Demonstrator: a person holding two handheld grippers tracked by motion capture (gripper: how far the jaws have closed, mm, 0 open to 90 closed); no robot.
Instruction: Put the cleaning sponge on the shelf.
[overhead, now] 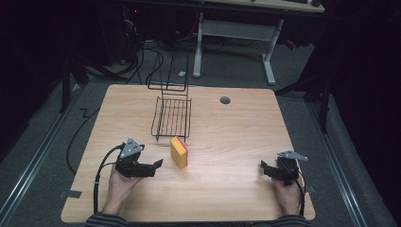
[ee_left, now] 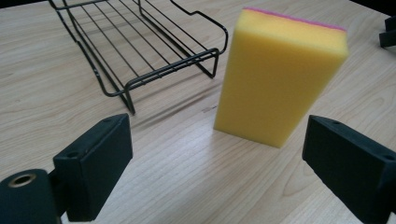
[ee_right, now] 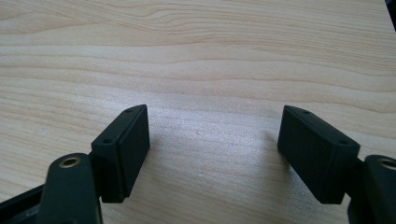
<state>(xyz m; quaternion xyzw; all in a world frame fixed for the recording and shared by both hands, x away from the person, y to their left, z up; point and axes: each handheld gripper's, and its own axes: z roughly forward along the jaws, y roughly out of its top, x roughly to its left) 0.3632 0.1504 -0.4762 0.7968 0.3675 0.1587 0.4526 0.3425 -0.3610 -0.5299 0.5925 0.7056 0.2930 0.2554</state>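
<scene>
My left claw (ee_left: pixel 215 158) stood spread, the sponge (ee_left: pixel 280 77) upright just beyond it, unheld, beside the rack (ee_left: pixel 140 51). My right claw (ee_right: pixel 215 149) stood spread over bare counter (ee_right: pixel 196 56). No writing showed.

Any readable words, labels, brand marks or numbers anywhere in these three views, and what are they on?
None can be read.
The sponge, yellow with a pink layer: plain faces, no print.
The wire rack: bare black wire, no tag.
The table: bare wood grain.
The left claw and right claw: plain black pads with screw holes, no markings.
</scene>
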